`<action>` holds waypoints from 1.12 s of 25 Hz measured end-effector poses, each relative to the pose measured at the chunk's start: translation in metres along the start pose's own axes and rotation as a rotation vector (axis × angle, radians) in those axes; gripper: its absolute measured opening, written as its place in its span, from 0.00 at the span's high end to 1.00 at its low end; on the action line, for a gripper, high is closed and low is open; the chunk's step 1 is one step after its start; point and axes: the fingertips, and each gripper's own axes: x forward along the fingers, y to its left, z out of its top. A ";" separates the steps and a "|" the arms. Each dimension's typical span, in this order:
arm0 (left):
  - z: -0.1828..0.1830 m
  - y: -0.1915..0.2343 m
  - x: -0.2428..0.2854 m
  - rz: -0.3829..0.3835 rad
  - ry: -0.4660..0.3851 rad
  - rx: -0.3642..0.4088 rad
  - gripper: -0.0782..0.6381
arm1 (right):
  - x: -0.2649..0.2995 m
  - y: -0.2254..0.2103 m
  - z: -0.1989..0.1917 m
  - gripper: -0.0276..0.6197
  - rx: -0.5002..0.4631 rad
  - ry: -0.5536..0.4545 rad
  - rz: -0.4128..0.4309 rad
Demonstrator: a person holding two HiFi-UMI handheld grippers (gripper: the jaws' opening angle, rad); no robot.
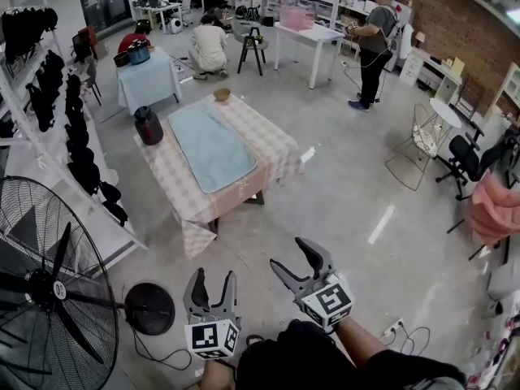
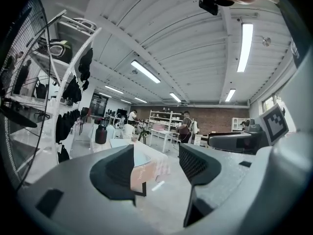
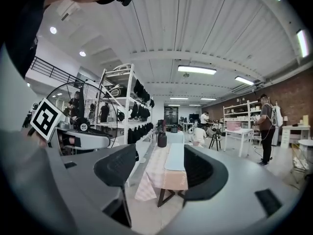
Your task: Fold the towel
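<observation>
A light blue towel (image 1: 211, 145) lies spread flat on a low table draped in a checked cloth (image 1: 272, 149), in the middle of the head view. Both grippers hang over the bare floor well short of the table. My left gripper (image 1: 214, 276) is open with nothing between its jaws, and the same goes for my right gripper (image 1: 289, 253) beside it. The left gripper view shows the towel (image 2: 141, 156) far off between the open jaws of the left gripper (image 2: 156, 168). In the right gripper view the towel (image 3: 174, 158) lies beyond the right gripper (image 3: 161, 173).
A large floor fan (image 1: 49, 299) stands at my near left. Shelving with dark gear (image 1: 73, 136) lines the left wall. A black jug (image 1: 149, 126) stands by the table and a small bowl (image 1: 222, 95) sits at its far end. People (image 1: 374, 47) work at the back.
</observation>
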 end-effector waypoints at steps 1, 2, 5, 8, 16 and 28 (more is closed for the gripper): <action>-0.006 0.004 0.001 -0.003 0.008 -0.004 0.51 | 0.003 0.002 -0.005 0.51 0.003 0.003 -0.002; -0.010 0.007 0.004 -0.007 0.016 -0.008 0.51 | 0.006 0.002 -0.010 0.51 0.005 0.007 -0.004; -0.017 0.015 0.018 -0.010 0.037 -0.019 0.51 | 0.021 -0.006 -0.018 0.51 0.013 0.029 -0.012; -0.020 0.026 0.043 -0.004 0.051 -0.026 0.51 | 0.042 -0.024 -0.024 0.51 0.022 0.049 -0.022; -0.003 0.050 0.156 0.038 0.043 0.015 0.51 | 0.131 -0.111 -0.018 0.51 0.034 0.001 0.007; 0.021 0.052 0.337 0.087 0.069 0.008 0.51 | 0.241 -0.266 -0.014 0.51 0.085 0.013 0.057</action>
